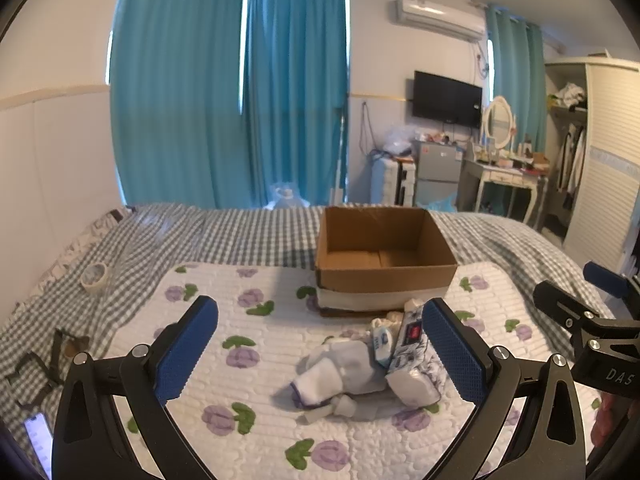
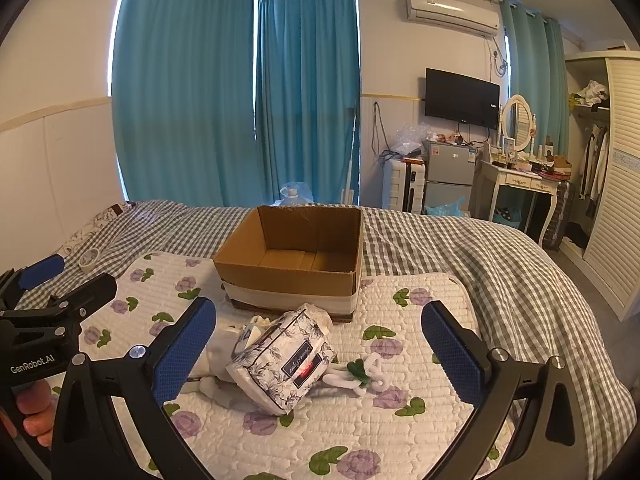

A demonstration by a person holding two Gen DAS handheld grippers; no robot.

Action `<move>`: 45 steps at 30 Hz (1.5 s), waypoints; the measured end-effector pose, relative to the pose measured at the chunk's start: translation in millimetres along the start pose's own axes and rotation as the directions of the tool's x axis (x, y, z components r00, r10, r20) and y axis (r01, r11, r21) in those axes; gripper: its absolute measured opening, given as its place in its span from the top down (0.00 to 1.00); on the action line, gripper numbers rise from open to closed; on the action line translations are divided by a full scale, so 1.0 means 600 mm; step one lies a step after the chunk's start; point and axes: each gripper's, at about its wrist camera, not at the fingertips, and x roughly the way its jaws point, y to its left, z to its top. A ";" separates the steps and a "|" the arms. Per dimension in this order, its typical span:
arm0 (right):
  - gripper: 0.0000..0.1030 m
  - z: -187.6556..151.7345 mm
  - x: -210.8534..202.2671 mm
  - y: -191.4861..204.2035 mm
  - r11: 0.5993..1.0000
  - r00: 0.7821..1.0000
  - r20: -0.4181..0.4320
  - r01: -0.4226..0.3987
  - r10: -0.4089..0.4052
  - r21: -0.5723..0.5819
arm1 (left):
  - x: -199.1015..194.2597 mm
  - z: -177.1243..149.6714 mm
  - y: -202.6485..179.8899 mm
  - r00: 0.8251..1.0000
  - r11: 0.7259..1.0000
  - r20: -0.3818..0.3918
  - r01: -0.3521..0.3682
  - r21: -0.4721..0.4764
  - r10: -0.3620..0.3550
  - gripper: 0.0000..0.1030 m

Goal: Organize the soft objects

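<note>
Both the left gripper (image 1: pixel 320 344) and right gripper (image 2: pixel 319 340) hover with jaws released, grasping nothing. Between them, on the floral quilt (image 2: pixel 400 432), lie a tissue pack (image 2: pixel 280 364), rolled socks (image 1: pixel 332 376) and a small wipes packet (image 1: pixel 382 342), just before the empty cardboard box (image 2: pixel 292 276).

A tape roll (image 1: pixel 94 276) lies on the checked bedspread (image 1: pixel 248 232) at nine o'clock. Teal curtains (image 2: pixel 240 92) hang at twelve; a television (image 2: pixel 462 98) is at two o'clock.
</note>
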 end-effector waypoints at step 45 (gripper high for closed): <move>0.00 -0.004 0.013 0.015 1.000 0.999 -0.028 -0.018 0.018 -0.018 | 0.004 -0.001 0.010 1.000 1.000 -0.001 -0.011 0.004 0.011 0.00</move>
